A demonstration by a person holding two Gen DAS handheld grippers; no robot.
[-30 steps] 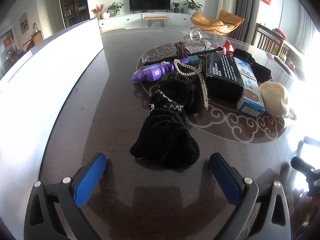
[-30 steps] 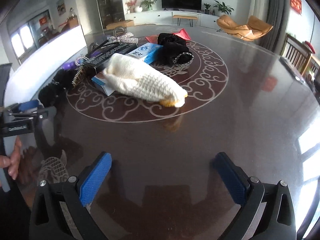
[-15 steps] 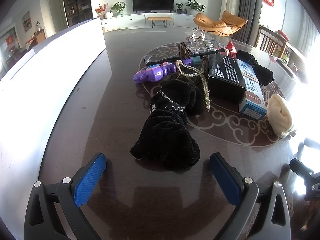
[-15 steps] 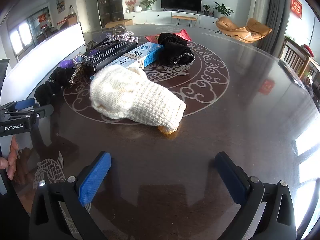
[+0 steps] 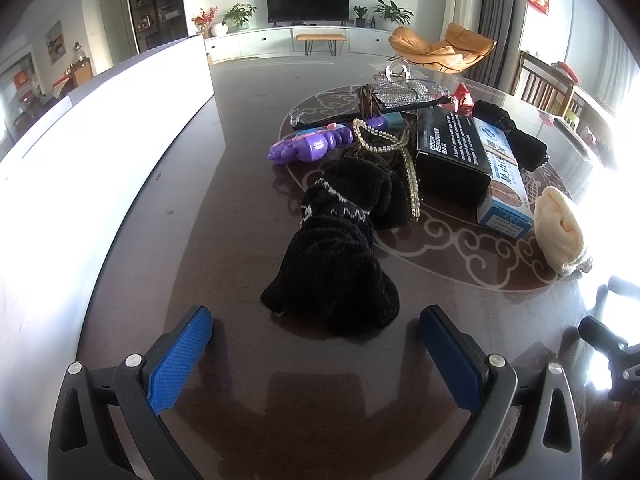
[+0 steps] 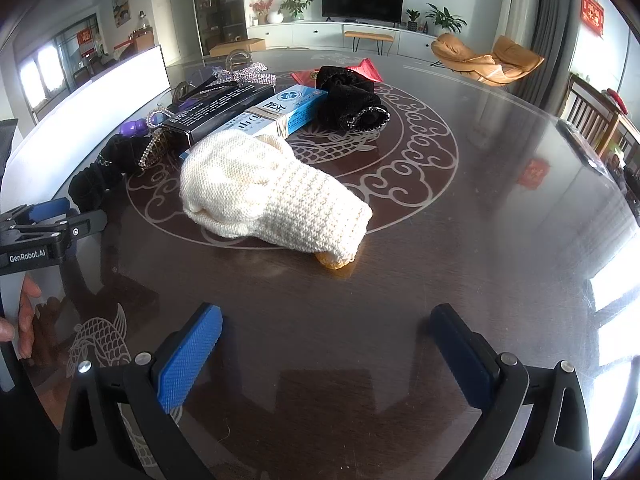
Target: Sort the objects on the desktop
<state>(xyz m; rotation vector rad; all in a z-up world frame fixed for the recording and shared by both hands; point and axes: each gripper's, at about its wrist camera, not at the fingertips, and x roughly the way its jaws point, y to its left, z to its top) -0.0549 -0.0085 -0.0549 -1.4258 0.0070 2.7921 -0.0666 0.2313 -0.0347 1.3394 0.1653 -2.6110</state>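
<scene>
Firstly, left wrist view: left tool (image 5: 316, 330) spread wide, empty; crumpled black knit garment (image 5: 338, 248) straight ahead on dark bench (image 5: 192, 240), long axis running away.

Right wrist view: right tool (image 6: 326, 332) wide, empty; cream knitted mitten (image 6: 268, 196) ahead, lying diagonally.

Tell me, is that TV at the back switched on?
Off, it seems: the TV screen is plain black in both wrist views, with no picture showing.

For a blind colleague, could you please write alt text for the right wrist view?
The open right gripper hangs over a dark table, its blue-padded fingers pointing at a cream knitted glove. Behind the glove lie a blue box, a black box and black cloth; the left gripper shows at the left edge.
</scene>
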